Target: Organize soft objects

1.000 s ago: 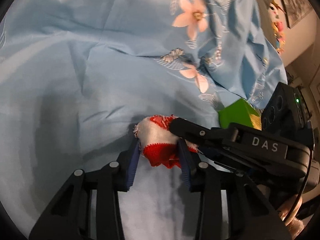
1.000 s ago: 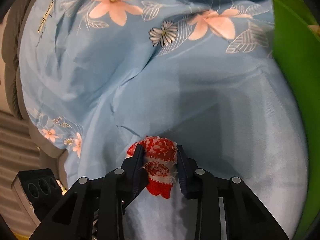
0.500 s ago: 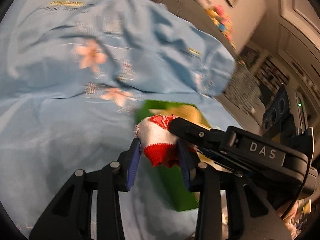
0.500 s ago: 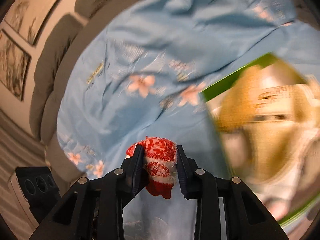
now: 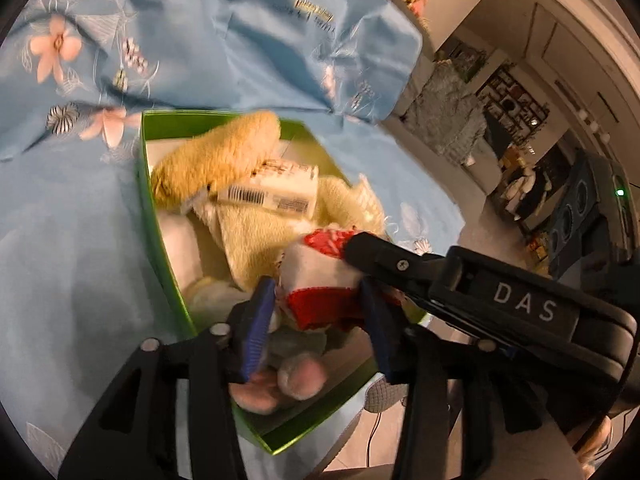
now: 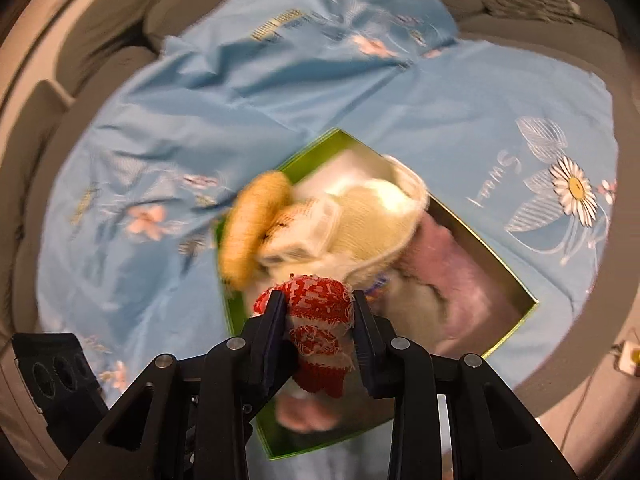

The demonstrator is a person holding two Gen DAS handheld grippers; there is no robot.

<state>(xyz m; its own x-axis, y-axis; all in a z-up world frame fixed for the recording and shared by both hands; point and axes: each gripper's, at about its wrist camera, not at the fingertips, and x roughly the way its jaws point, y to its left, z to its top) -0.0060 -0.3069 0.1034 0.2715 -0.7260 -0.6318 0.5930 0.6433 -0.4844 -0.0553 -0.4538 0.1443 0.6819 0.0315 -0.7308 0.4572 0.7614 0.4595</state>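
Under everything we see a light blue bedsheet (image 6: 460, 120) with printed flowers, and on it stands an open green box (image 5: 154, 216) full of soft things. Inside it we can make out a tan fuzzy roll (image 5: 216, 156), a cream towel (image 5: 260, 232), a white printed label (image 5: 280, 190) lying over them, and in the right wrist view also a pale pink cloth (image 6: 452, 256). We hold the small red and white knitted cloth (image 6: 320, 320) above the box, over the end nearer to us. Our right gripper (image 6: 320, 332) is clamped on it, both pads pressing the fabric. Our left gripper (image 5: 316, 316) has the other end of the same cloth between its blue pads (image 5: 256, 320); its jaws have just been opening, and a small gap shows at the left pad, so it seems no more to pinch the cloth. Behind the bed, in the left wrist view, we see a dim room with shelves (image 5: 512, 100).
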